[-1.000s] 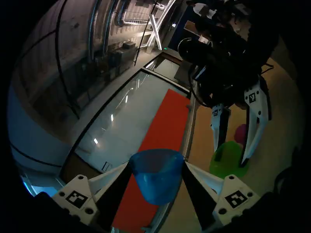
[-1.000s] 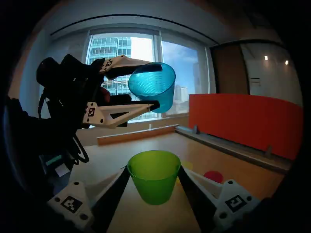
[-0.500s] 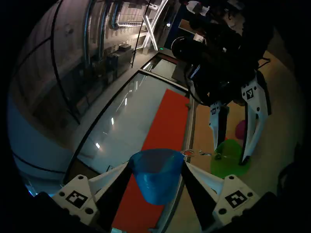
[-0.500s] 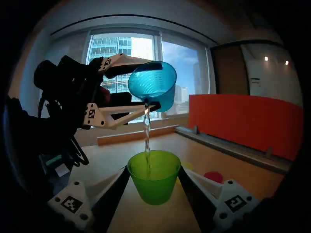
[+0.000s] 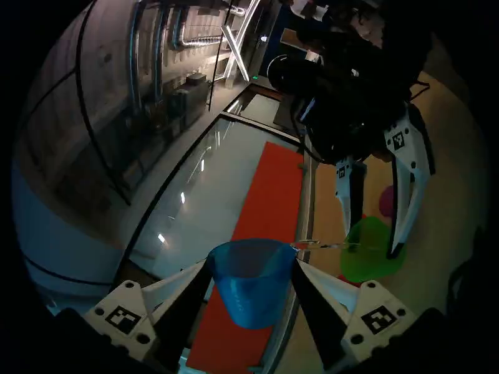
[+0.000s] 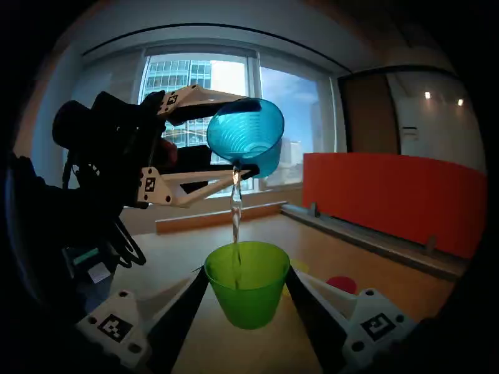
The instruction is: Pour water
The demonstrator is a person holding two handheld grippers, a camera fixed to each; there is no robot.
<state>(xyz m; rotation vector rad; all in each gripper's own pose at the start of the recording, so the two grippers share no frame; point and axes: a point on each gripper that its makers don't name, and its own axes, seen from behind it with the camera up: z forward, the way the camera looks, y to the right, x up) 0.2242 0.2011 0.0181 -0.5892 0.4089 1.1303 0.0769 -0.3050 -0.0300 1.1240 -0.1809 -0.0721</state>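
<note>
— Where is the water?
— It falls in a thin stream from the lip of the blue cup into the green cup straight below.
— Who holds the blue cup?
— The left gripper. Its jaws are clamped on the cup's sides. In the right gripper view one finger lies above it and one below, and the cup is tipped with its mouth turned down and toward the camera.
— And the green cup?
— The right gripper grips it, both fingers pressed to its wall. It stands upright, low over the table. I cannot tell if it touches.
— How full is it?
— The stream reaches down inside it, but I cannot tell the level.
— What else is near?
— A red thing and a yellow thing lie on the table just behind the green cup. A red panel runs along the table's far edge, and a window stands behind the left gripper.
— And the left gripper view?
— The blue cup sits between that gripper's own fingers. The stream leaves its rim toward the green cup, which is held between the right gripper's white fingers.
</note>
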